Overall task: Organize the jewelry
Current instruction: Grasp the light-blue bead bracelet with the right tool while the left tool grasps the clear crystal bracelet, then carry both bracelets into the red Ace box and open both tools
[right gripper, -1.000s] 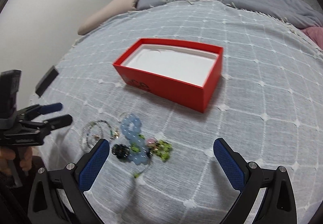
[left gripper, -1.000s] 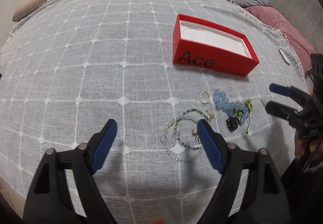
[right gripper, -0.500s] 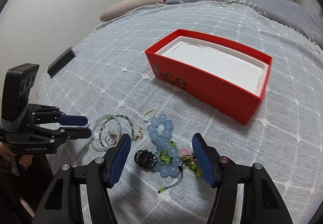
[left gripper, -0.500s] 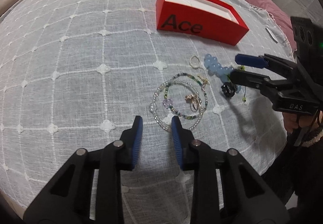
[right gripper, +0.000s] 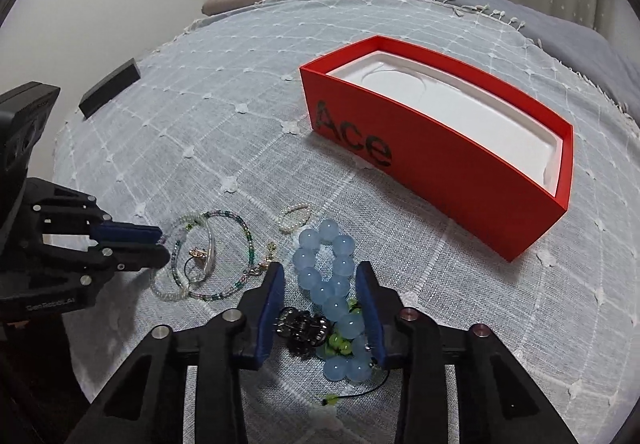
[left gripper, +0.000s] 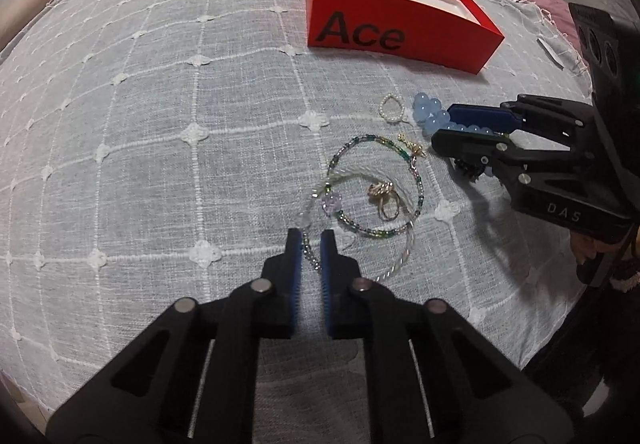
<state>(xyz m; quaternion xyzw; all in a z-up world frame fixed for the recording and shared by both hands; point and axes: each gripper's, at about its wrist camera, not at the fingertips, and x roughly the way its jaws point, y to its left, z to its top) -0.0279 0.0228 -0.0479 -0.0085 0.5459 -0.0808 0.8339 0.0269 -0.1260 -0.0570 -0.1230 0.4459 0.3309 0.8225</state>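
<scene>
So the whole thing sits on a bed with a pale checked throw [right gripper: 460, 284] spread over it, pillows piled at the far edge. Biggest item on it is the red box [right gripper: 472, 180] with "Ace" printed on the side, lid off, white insert showing inside, nothing in it as far as I can see. The jewelry is all lying on the throw in front of the box, well apart from it. The right gripper [right gripper: 322, 284] has just been closing and now has its blue pads on either side of the blue bead bracelet [right gripper: 332, 284]; the pads look like they touch the beads, but I honestly can't tell if it's squeezing yet. A little black flower-shaped piece [right gripper: 300, 328] and some green beads [right gripper: 340, 342] sit between its fingers too. Over on the other side, the left gripper [left gripper: 311, 240] is pinched shut on the near edge of the clear beaded bracelet [left gripper: 310, 210], which overlaps a thin green-bead bracelet [left gripper: 416, 180]. Gold rings [left gripper: 384, 200] lie inside those loops, and a tiny pearl ring [left gripper: 391, 112] sits nearer the box, just beside the blue beads.
</scene>
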